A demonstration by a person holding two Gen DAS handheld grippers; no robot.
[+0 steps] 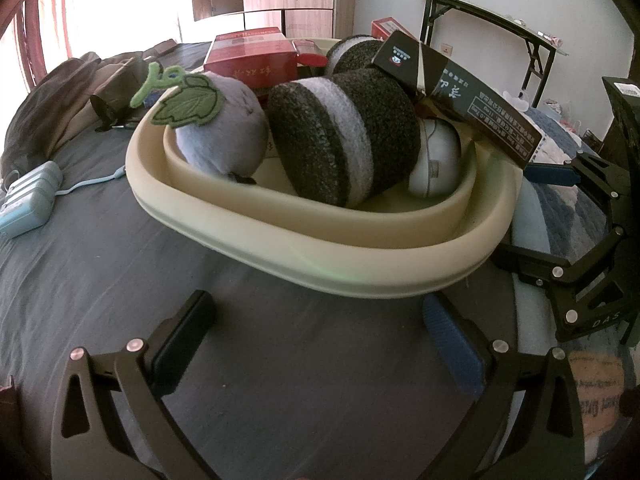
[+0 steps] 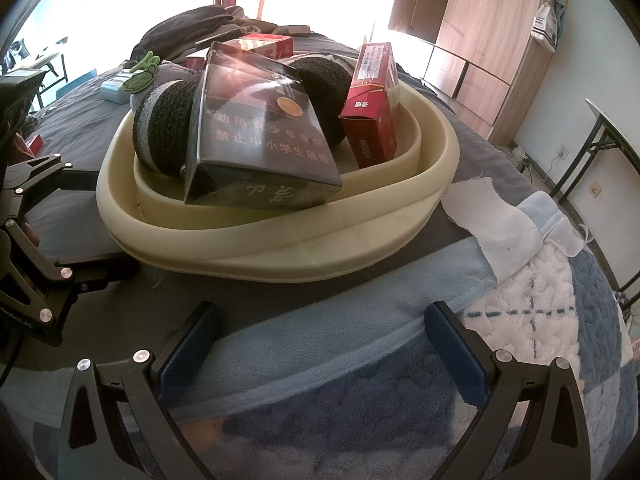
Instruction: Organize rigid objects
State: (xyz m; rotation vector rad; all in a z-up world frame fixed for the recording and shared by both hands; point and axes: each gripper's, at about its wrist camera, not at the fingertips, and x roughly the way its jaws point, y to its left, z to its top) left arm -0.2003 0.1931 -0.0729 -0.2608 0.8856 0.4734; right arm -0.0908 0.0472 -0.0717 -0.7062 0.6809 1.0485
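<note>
A cream oval basin (image 1: 280, 256) (image 2: 280, 256) sits on the bed. It holds a black carton (image 1: 460, 96) (image 2: 260, 136), red boxes (image 1: 252, 56) (image 2: 374, 108), two dark plush cookies (image 1: 344, 136) (image 2: 160, 132), a purple plush with a green leaf (image 1: 224, 132) and a white mouse (image 1: 436, 160). My left gripper (image 1: 320, 340) is open and empty, just short of the basin's near rim. My right gripper (image 2: 324, 344) is open and empty over the blue blanket, near the basin's other side. Each gripper shows in the other's view (image 1: 568, 216) (image 2: 48, 232).
A light blue power strip (image 1: 30, 200) (image 2: 114, 88) with its cord lies on the grey sheet. Dark clothes (image 1: 60, 92) are piled at the bed's far side. A white cloth (image 2: 492, 216) lies on the blanket. A wardrobe (image 2: 480, 40) and a folding table (image 1: 500, 20) stand beyond.
</note>
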